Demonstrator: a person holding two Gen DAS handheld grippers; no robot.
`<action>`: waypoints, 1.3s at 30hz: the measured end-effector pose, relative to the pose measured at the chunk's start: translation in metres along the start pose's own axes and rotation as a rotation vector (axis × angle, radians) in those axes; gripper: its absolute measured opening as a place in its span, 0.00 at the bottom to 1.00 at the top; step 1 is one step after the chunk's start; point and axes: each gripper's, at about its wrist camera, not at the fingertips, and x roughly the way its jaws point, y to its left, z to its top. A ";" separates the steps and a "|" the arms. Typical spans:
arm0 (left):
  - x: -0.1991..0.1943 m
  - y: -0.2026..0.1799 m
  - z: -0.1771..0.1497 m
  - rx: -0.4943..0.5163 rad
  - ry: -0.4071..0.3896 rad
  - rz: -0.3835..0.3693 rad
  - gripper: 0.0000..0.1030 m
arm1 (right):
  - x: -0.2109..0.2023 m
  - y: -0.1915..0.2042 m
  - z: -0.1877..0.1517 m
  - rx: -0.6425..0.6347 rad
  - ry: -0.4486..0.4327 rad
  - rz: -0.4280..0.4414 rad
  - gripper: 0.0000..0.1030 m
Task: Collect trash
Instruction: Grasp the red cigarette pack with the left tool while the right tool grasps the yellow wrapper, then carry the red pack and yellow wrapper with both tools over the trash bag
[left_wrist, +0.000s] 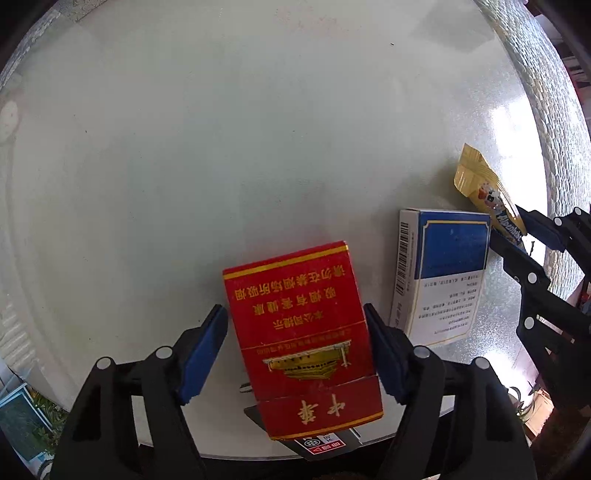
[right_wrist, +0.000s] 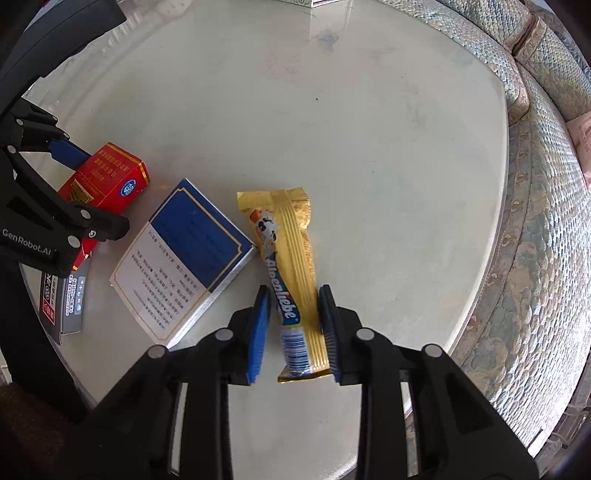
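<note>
Two pickups at once, both at the grasp stage.

Left gripper points down over the red pack, which sits near the tabletop's near edge, its lower end overhanging a small dark card at the rim. The right pad lies against the pack's side; on the other side we see a thin strip of table between pad and pack. So we read the jaws as set around the pack but not yet pinching it.

Right gripper also points down, over the gold wrapper. Its blue pads flank the wrapper's lower, barcode end. The right pad meets the edge; the left shows a thin gap. Again: around it, not clearly clamped.

The blue box lies flat between the two items, its corner just beside the wrapper, and is untouched.

Judgement: nothing is lifted yet; we are early in the collection, three pieces on the table. No bin shows in either view.

Next move calls for finishing both squeezes before any lift. The pack is stiff and should hold. The wrapper is thin and slick, so it may buckle or slip; we would pinch low and lift straight, clear of the box corner.
</note>
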 end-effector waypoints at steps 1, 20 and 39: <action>-0.001 0.004 0.000 -0.001 -0.004 0.006 0.61 | -0.001 0.002 -0.001 0.006 -0.001 -0.007 0.21; -0.040 0.046 -0.017 0.011 -0.104 -0.006 0.53 | -0.042 0.024 -0.003 0.085 -0.038 -0.106 0.17; -0.112 0.020 -0.185 0.064 -0.244 0.005 0.53 | -0.183 0.148 -0.061 0.003 -0.212 -0.127 0.17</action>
